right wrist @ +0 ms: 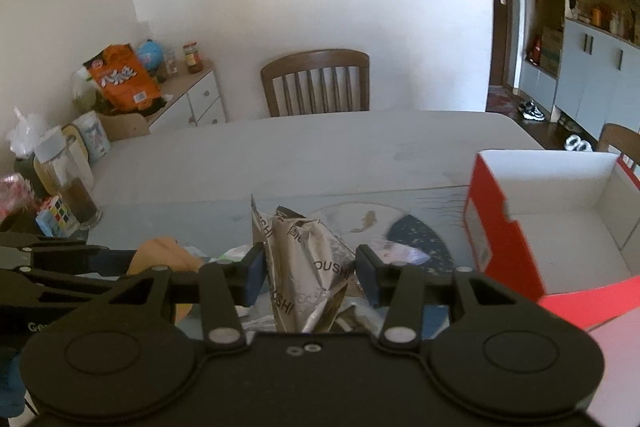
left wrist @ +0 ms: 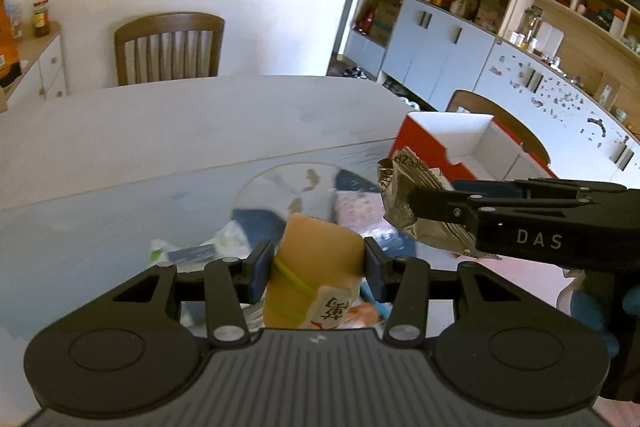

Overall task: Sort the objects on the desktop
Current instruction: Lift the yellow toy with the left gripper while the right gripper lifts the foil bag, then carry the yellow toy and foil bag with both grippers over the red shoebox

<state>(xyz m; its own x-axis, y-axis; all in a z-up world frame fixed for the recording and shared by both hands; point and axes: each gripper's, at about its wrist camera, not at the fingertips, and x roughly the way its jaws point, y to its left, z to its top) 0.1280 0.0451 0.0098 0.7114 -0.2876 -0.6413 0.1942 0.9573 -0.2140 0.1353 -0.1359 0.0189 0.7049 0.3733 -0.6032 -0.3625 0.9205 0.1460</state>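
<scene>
In my left claw (left wrist: pixel 316 269) I grip a tan, rounded block wrapped in yellow-green rubber bands (left wrist: pixel 316 267), a white tile with a dark character on it strapped to its near end. The blue pads press on both its sides, and it hangs above the bench (left wrist: pixel 140 147), over a blurred litter of small packets and wrappers (left wrist: pixel 192 253). My right claw (right wrist: pixel 310 273) is clamped on a crumpled silver foil snack bag with dark lettering (right wrist: pixel 308 259); the bag stands up between the pads, its torn top pointing away from me. Seen from the left wrist, that bag (left wrist: pixel 416 203) sticks out of the right claw (left wrist: pixel 424 211) just to the right of the tan block, a little higher. From the right wrist, the tan block (right wrist: pixel 160 255) shows to the left, behind the left claw's black arm.

To the right of both stands an open red cardboard box with a white inside (right wrist: pixel 560 211), resting on the bench. Under the things lies a glossy mat printed with a pale circle and dark blue shapes (right wrist: pixel 412 239). A brown wooden chair with a slatted back (right wrist: pixel 316 83) stands at the far edge of the bench.
</scene>
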